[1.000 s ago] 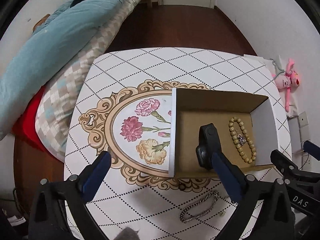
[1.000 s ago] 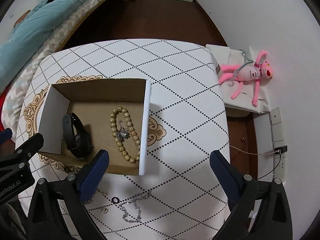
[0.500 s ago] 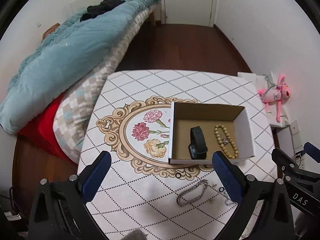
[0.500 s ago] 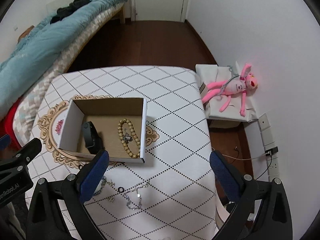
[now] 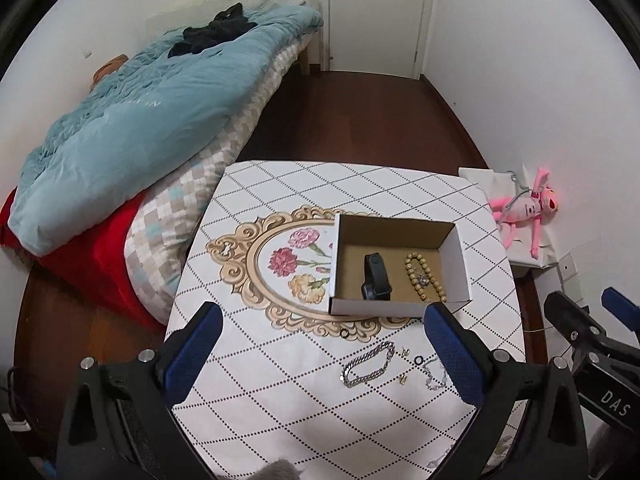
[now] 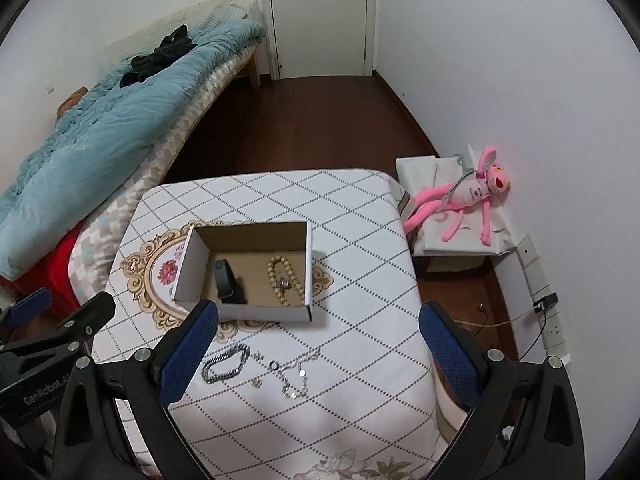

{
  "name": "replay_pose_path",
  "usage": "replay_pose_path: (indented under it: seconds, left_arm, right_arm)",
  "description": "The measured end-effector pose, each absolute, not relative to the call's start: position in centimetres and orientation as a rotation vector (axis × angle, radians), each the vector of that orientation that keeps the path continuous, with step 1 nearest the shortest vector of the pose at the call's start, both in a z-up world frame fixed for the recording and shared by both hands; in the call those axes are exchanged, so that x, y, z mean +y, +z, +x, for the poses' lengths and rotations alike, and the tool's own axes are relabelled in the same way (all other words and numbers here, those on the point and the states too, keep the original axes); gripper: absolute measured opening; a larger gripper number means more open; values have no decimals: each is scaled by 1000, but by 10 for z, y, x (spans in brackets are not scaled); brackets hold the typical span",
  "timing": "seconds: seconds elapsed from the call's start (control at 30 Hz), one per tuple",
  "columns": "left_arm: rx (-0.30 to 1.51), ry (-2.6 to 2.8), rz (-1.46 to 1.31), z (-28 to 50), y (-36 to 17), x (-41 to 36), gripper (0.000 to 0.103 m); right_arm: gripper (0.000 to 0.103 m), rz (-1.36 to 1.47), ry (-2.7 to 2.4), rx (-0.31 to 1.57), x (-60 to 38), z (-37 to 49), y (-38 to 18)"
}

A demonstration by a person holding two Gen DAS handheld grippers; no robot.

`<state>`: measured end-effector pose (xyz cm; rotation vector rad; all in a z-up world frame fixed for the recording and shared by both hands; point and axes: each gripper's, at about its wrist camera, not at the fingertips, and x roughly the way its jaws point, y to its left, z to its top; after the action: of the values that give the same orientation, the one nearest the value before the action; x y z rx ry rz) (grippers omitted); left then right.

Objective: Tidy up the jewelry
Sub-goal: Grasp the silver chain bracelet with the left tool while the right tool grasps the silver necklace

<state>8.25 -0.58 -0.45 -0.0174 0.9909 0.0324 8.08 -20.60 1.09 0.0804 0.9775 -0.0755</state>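
An open cardboard box (image 5: 460, 256) (image 6: 308, 268) sits on the patterned table. Inside lie a black wristband (image 5: 376, 276) (image 6: 224, 280) and a beige bead bracelet (image 5: 424, 276) (image 6: 282, 280). In front of the box on the cloth lie a silver chain bracelet (image 5: 366, 364) (image 6: 224, 362), a thin silver chain (image 5: 434, 372) (image 6: 296, 376), a small black ring (image 5: 419, 360) (image 6: 274, 365) and small gold pieces (image 5: 404, 378) (image 6: 257, 382). My left gripper (image 5: 320, 352) and right gripper (image 6: 318, 352) are both open and empty, high above the table's near side.
A bed with a blue quilt (image 5: 140, 128) stands left of the table (image 5: 280, 400). A pink plush toy (image 6: 460, 200) lies on a white box at the right wall. A wall socket with cable (image 6: 544, 304) is at the right. A door (image 6: 320, 16) is at the back.
Both grippers have pulled up and back from the box, so the whole table and room now show. The wristband lies in the box; both stay open.
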Motion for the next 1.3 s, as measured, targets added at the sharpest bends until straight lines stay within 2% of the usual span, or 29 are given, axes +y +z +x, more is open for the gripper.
replay_pose_path:
  seconds: [0.2, 0.27, 0.5, 0.6, 0.73, 0.83, 0.93, 1.0, 1.03, 1.07, 1.1, 1.17, 1.2, 1.3]
  left_arm:
    - [1034, 73, -14, 70, -42, 5, 103]
    - [1061, 82, -12, 67, -60, 8, 103]
    - [1192, 29, -2, 65, -140, 9, 102]
    - [1236, -9, 5, 70, -165, 4, 90]
    - [1285, -49, 5, 80, -189, -5, 83]
    - [1279, -85, 10, 84, -194, -14, 79]
    - [1256, -115, 20, 85, -192, -23, 67]
    - [1242, -146, 19, 84, -189, -28, 45]
    - [1235, -169, 16, 83, -187, -31, 37]
    - [1233, -191, 8, 81, -186, -33, 23]
    - [1235, -212, 0, 80, -186, -35, 15]
    - [1235, -223, 6, 78, -185, -40, 11]
    - [1233, -221, 6, 76, -184, -40, 7]
    - [1233, -220, -16, 70, -182, -33, 6]
  right_arm:
    - [99, 139, -64, 1098, -211, 74, -46]
    - [85, 166, -60, 1144, -215, 74, -72]
    - [69, 256, -52, 1260, -227, 68, -154]
    - [61, 254, -57, 1278, -226, 70, -177]
    - [51, 248, -60, 1297, -222, 72, -194]
    - [50, 228, -58, 1278, -218, 70, -195]
    - [50, 202, -62, 1267, -213, 68, -196]
    - [50, 148, -69, 1259, -205, 67, -196]
    - [50, 106, -75, 1253, -200, 67, -197]
    - [48, 78, -80, 1248, -196, 65, -198]
    - [43, 70, -77, 1234, -193, 63, -197]
    - [6, 67, -77, 1227, -192, 63, -195]
    - [6, 81, -76, 1229, -194, 65, -194]
    - [5, 148, -65, 1229, -204, 64, -193]
